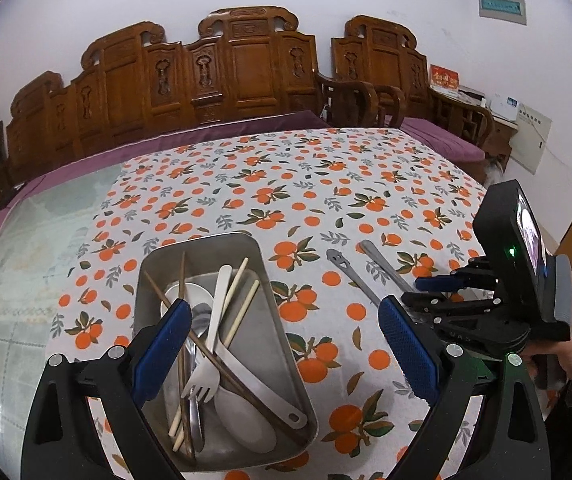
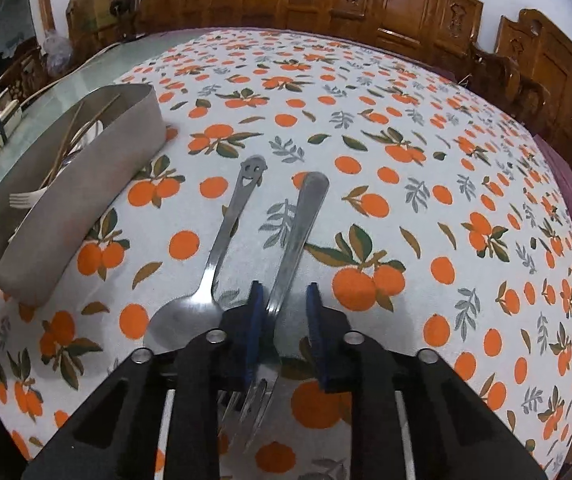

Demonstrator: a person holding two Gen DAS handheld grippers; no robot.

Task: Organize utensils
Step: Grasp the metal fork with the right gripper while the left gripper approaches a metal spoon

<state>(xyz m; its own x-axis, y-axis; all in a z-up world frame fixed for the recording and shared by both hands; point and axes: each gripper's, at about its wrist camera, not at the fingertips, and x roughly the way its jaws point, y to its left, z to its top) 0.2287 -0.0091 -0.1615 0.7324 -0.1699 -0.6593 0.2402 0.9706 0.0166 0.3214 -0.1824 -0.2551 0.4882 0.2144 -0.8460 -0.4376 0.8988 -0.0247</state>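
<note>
We see two utensils lying loose on the table, on its white cloth printed with oranges and leaves (image 2: pixel 426 128): a stainless steel fork with a plain rounded handle (image 2: pixel 298 232) and, just beside it on its left, a stainless steel spoon with a smiling face cut into its handle end (image 2: pixel 222 232). Their handles point toward the table's far edge, spreading slightly apart, and both sit near the near edge, toward the right side of the cloth. Our right gripper (image 2: pixel 284 320) is down over the fork, its blue-padded fingers (image 2: pixel 255 312) narrowed to either side of the fork's neck; the left pad looks to be against the metal, while a gap shows between the fork and the right pad, so the jaws are not clamped. The fork's tines lie beneath the gripper's black body. To the left of these two utensils stands a rectangular stainless steel tray with rounded corners (image 1: pixel 282 328), at the cloth's left edge where the bare glass tabletop (image 1: pixel 38 248) begins. Inside it we see a white plastic fork (image 1: pixel 210 344), a white rice paddle (image 1: pixel 246 416), dark wooden chopsticks (image 1: pixel 214 356), pale chopsticks (image 1: pixel 242 308) and a metal spoon (image 1: pixel 198 360), all piled crosswise. Our left gripper (image 1: pixel 282 348) hangs above the tray with its fingers spread wide, holding nothing. Beyond the far edge runs a carved wooden bench with a purple cushion (image 1: pixel 222 80).
</note>
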